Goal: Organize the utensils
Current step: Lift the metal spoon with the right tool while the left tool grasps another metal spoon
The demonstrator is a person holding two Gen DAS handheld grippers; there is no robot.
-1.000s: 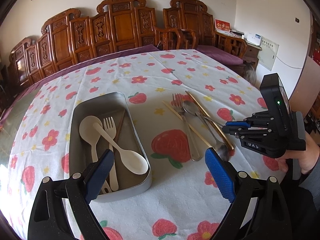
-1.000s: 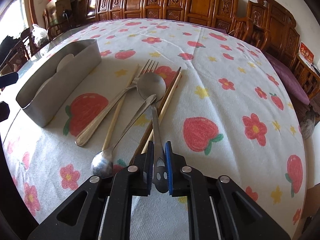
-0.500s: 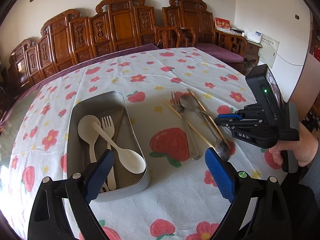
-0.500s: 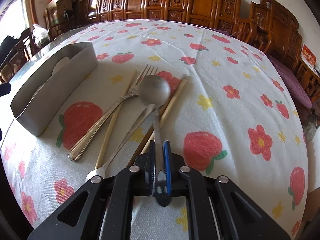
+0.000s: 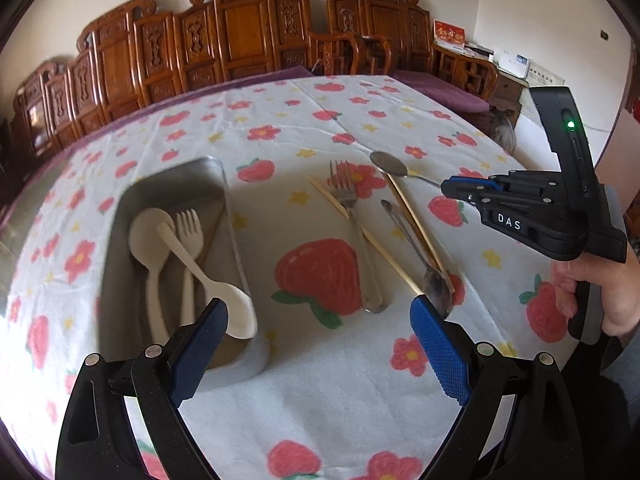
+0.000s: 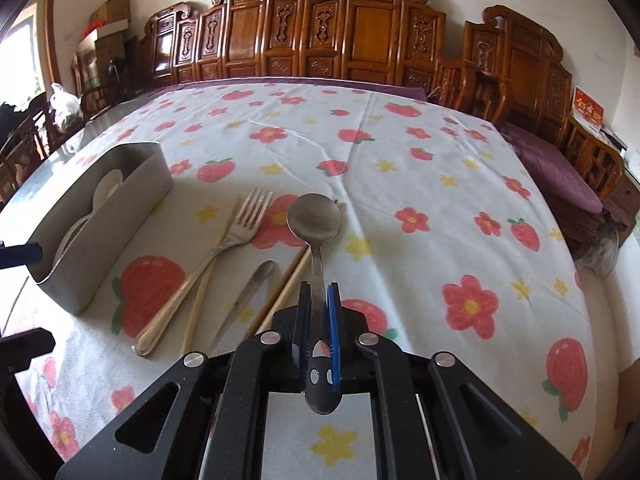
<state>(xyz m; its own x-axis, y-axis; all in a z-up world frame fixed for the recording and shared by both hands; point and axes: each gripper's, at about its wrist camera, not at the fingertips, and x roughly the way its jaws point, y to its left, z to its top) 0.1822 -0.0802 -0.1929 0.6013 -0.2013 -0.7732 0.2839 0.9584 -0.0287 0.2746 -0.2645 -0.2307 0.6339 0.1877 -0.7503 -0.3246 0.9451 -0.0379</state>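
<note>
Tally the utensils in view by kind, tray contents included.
Spoons: 4, two cream in the tray, one metal on the cloth, one metal in the right gripper.
Forks: 2, cream in the tray, metal on the cloth.
Chopsticks: 2 on the cloth; one more may lie in the tray.
Total: 8

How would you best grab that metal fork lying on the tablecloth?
Grip the metal fork across its slim handle near the rounded end, coming from above on the near side. It lies flat, tines pointing away, crossing a chopstick, so the handle's free end looks clearest.
</note>
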